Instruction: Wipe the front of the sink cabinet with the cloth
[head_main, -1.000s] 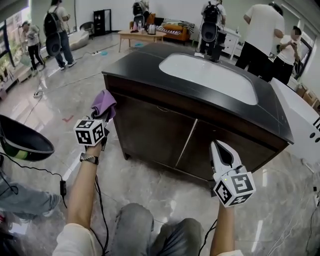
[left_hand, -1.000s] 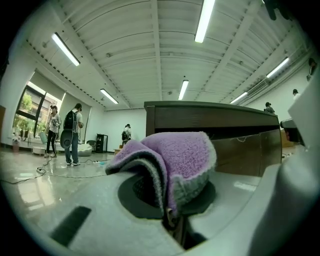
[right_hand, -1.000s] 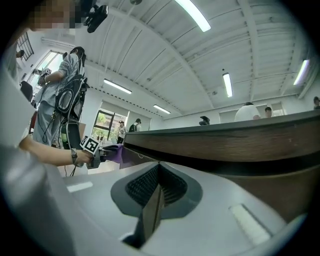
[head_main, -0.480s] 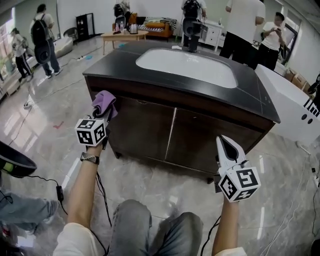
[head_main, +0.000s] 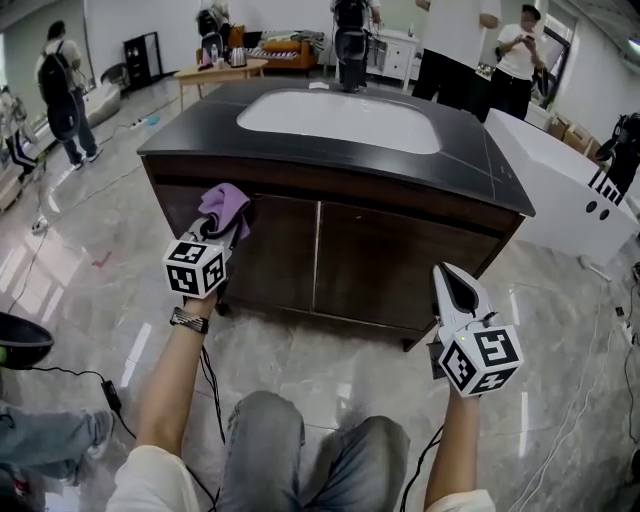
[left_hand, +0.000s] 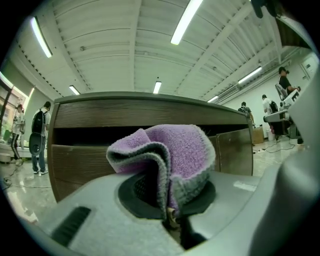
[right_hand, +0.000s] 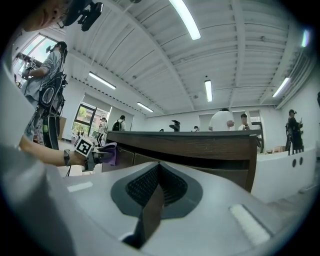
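Cloth one, cabinet doors two

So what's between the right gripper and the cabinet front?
Nothing. In the right gripper view, the right gripper, shut and empty, faces the cabinet front across bare space. The cloth is off to one side, in the left gripper.

Glossy marble floor, ceiling strip lights

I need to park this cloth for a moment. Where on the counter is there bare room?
For the cloth: the counter is bare left of the basin, along the front strip and on the right end. The basin fills the middle. The back strip is narrow, with people beyond it.
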